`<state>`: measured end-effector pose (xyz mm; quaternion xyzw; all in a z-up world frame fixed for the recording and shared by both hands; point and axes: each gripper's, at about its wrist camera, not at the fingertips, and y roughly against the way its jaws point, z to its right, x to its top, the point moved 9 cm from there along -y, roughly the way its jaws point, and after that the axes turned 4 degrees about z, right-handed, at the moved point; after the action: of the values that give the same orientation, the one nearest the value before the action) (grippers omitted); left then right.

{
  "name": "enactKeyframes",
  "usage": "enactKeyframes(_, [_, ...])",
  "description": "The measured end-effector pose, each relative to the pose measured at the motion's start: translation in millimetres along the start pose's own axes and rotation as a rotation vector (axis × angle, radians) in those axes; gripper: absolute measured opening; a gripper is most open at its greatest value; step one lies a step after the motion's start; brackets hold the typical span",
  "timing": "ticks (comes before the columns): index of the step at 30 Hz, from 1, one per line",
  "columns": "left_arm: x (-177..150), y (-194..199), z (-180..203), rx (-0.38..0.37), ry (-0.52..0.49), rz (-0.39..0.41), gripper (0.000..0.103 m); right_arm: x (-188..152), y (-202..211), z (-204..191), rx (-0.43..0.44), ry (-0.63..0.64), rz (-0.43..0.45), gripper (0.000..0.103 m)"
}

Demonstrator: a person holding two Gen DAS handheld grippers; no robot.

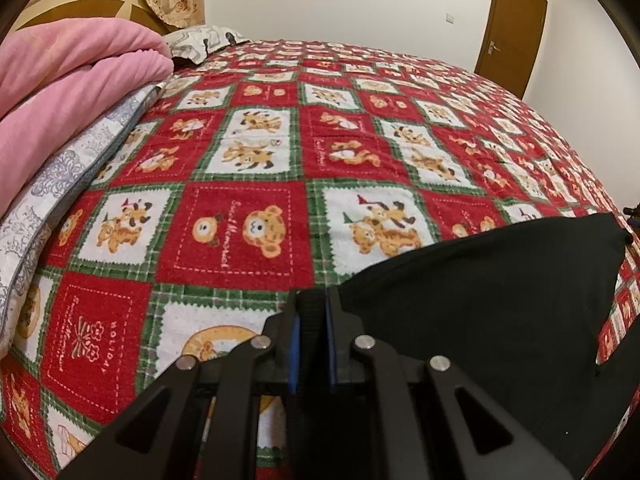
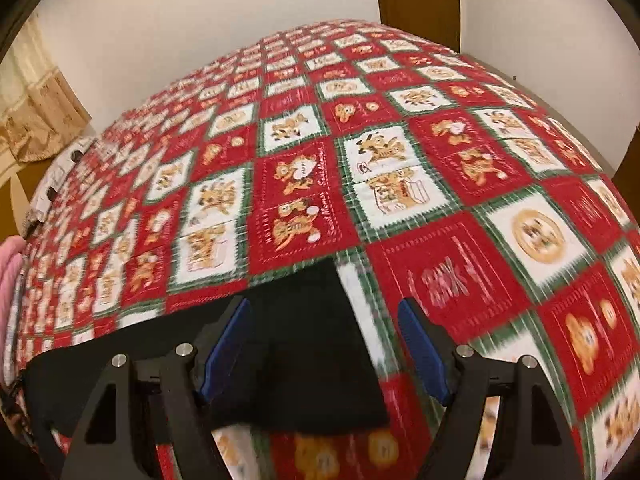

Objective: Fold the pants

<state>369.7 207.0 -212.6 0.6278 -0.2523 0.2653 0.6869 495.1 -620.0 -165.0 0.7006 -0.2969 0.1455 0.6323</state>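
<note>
The black fabric pants (image 1: 500, 300) lie on the red, white and green checked bedspread printed with teddy bears (image 1: 248, 184), near its front edge. The left gripper (image 1: 312, 312) has its blue-padded fingers pinched narrow on a fold of the dark cloth. The right gripper (image 2: 324, 320) hangs with fingers spread wide above the pants' corner (image 2: 312, 344), gripping nothing. A rumpled pink fleece blanket (image 1: 68, 80) sits heaped at the left.

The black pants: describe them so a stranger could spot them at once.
Start at the bed's red, white and green bear-print quilt. At its near edge lie the black pants, pinched in the left gripper. They are the only plain dark cloth there.
</note>
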Motion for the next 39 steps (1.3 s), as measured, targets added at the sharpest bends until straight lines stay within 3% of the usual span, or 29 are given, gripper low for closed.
enactKeyframes(3, [0,-1,1,0.0,-0.006,-0.002,0.011,-1,-24,-6,0.025,0.011,-0.05,0.075])
enactKeyframes(4, [1,-1,1,-0.002,-0.009,-0.002,0.011,-3,-31,-10,0.03,0.027,-0.07,0.056])
enactKeyframes(6, [1,-2,1,0.0,-0.015,-0.011,0.011,-10,-42,-14,0.019,0.061,-0.1,0.032])
enactKeyframes(9, [3,-2,1,0.007,-0.02,-0.024,0.011,-10,-40,-12,0.029,0.068,-0.092,0.009])
enactKeyframes(14, [12,8,1,-0.001,0.009,0.01,0.01,1,-1,-14,0.057,0.072,-0.007,0.007])
enactKeyframes(23, [25,73,4,-0.104,0.088,0.163,0.01,-1,129,-9,0.114,0.11,0.231,0.007])
enactKeyframes(27, [17,100,7,-0.156,0.1,0.221,0.01,-32,176,10,0.126,0.092,0.287,0.007])
enactKeyframes(33, [-19,132,13,-0.237,0.126,0.277,0.01,-92,225,48,0.156,0.031,0.34,0.006])
enactKeyframes(39, [-66,146,12,-0.293,0.154,0.28,0.01,-148,241,82,0.147,-0.042,0.327,0.006])
